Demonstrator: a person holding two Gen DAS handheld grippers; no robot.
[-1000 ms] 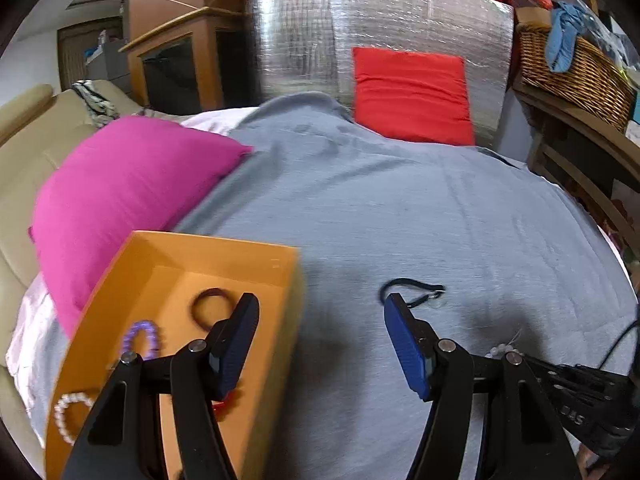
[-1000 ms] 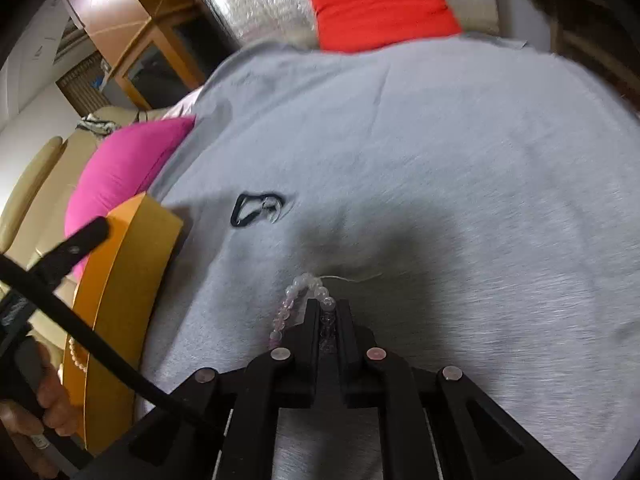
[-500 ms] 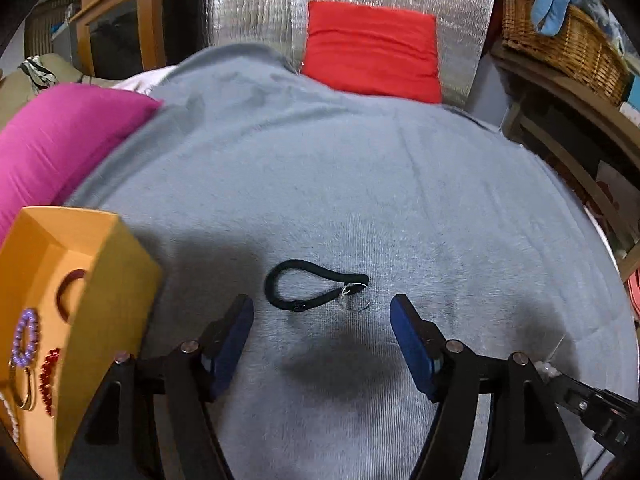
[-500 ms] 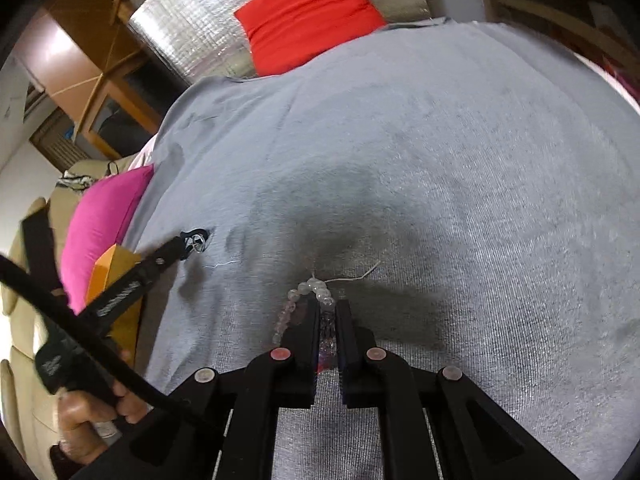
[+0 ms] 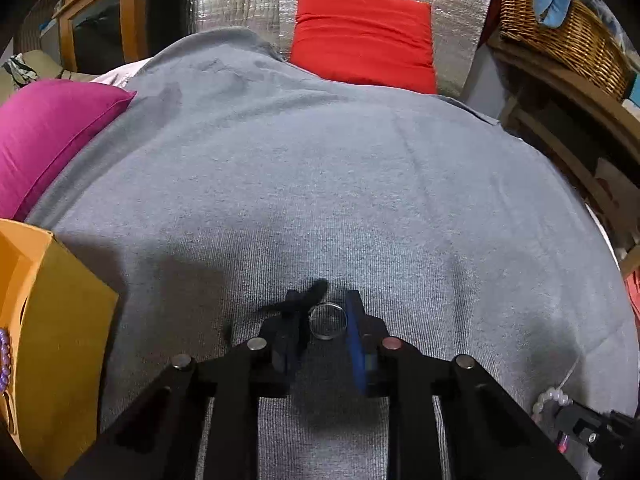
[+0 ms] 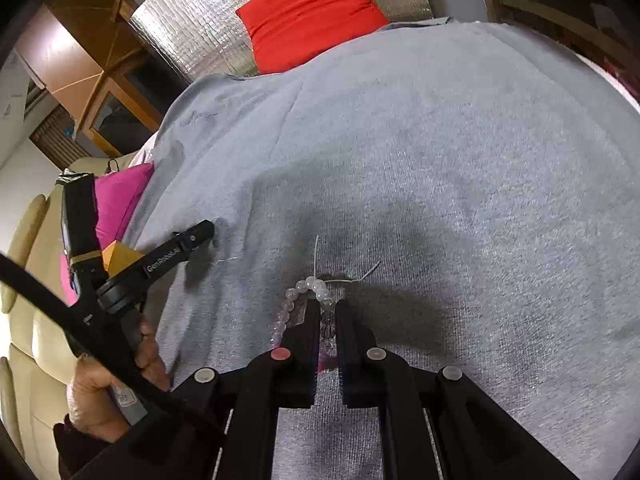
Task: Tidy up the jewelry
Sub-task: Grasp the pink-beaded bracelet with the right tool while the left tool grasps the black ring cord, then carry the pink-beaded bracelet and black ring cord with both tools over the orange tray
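Closing on the black cord with the clear ring (image 5: 327,321), our left claw (image 5: 325,322) has just been narrowing its jaws, and the ring now sits between the pads with the cord bunched against the left pad. We cannot tell whether both pads truly press on it yet, so we judge the grasp unfinished. To do this step well, we want the pads to catch the cord itself as well as the slippery ring, press lightly into the grey blanket (image 5: 360,184), and lift straight up before swinging away.

Beside it, toward the blanket's near right edge, our right claw (image 6: 327,322) is fully shut on a pale bead bracelet (image 6: 310,290), whose loose string ends trail on the fabric. We should keep that grip steady and low while the left one works.

At the blanket's left edge stands the orange box (image 5: 60,344), with a purple bead bracelet (image 5: 3,356) just showing inside; that is where we judge both pieces belong.

Farther off, a pink cushion (image 5: 48,136) lies at the far left edge, and a red cushion (image 5: 362,36) leans at the far edge.
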